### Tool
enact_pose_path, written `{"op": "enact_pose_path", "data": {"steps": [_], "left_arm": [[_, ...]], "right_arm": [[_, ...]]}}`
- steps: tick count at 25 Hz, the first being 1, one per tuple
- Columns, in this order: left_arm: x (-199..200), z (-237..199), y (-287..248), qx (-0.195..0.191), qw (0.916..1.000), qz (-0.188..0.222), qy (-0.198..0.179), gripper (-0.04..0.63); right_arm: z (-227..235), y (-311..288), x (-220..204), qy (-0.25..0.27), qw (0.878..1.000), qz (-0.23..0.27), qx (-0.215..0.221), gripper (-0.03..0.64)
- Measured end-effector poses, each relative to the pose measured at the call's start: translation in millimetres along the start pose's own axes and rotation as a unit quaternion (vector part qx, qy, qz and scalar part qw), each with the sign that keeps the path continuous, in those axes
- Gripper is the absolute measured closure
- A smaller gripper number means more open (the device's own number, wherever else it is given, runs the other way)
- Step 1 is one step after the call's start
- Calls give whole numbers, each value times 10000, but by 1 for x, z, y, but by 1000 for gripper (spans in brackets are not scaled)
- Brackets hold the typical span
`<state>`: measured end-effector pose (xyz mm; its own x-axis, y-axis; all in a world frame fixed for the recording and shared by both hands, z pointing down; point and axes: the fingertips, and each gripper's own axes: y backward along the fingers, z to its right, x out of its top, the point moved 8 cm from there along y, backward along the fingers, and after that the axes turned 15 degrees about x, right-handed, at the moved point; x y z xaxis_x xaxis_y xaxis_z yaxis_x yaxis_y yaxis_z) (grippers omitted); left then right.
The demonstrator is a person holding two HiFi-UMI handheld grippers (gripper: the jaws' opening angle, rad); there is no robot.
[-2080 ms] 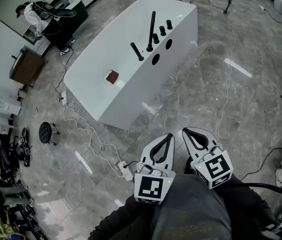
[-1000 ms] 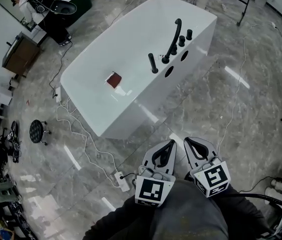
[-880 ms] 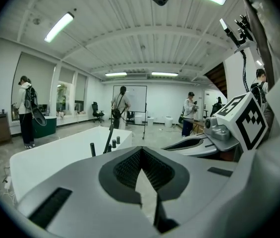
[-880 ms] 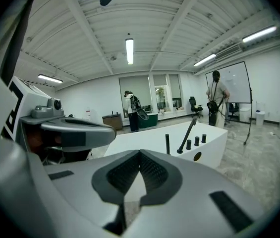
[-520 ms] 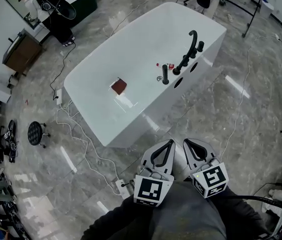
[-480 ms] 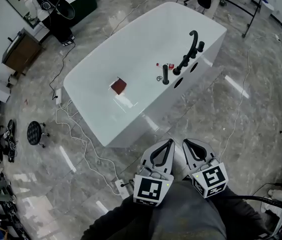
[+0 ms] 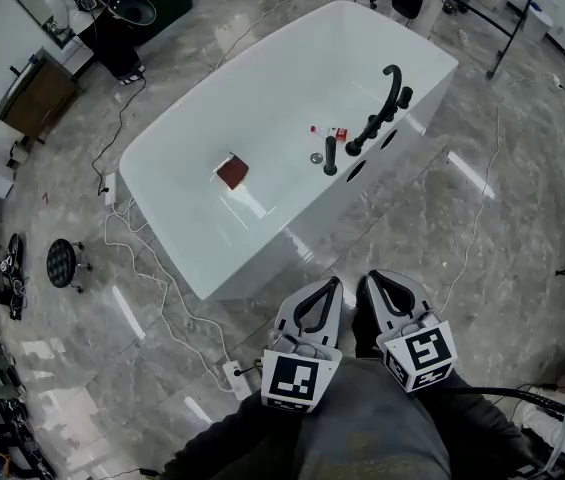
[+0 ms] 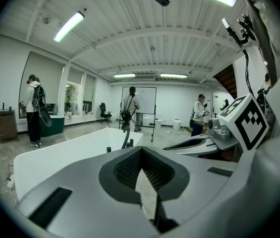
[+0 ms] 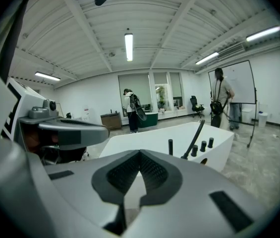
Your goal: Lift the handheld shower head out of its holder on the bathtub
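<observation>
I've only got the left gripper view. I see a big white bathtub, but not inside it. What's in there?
Observer: From the head view, a small reddish-brown square lies on the bottom of the bathtub.
Operator: Is the other gripper holding anything?
Observer: No. In its own view the right gripper has its jaws shut together with nothing between them.
Operator: Anything on the ground to trip on?
Observer: Yes. A white cable snakes over the floor along the tub's near side to a power strip.
</observation>
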<state>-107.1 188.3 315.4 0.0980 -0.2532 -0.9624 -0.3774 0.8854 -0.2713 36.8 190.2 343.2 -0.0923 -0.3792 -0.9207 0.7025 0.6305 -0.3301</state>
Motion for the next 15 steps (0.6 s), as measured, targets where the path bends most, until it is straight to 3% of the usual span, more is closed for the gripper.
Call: {"op": "enact_pose_path", "data": {"steps": [6, 15], "left_arm": [[18, 0, -31, 167, 9998, 17, -76, 592], [13, 17, -105, 249, 9985, -466, -130, 592]], "right_arm": [[32, -12, 21, 109, 9998, 68, 145, 614], [112, -28, 11, -289, 9991, -137, 267, 614]]}}
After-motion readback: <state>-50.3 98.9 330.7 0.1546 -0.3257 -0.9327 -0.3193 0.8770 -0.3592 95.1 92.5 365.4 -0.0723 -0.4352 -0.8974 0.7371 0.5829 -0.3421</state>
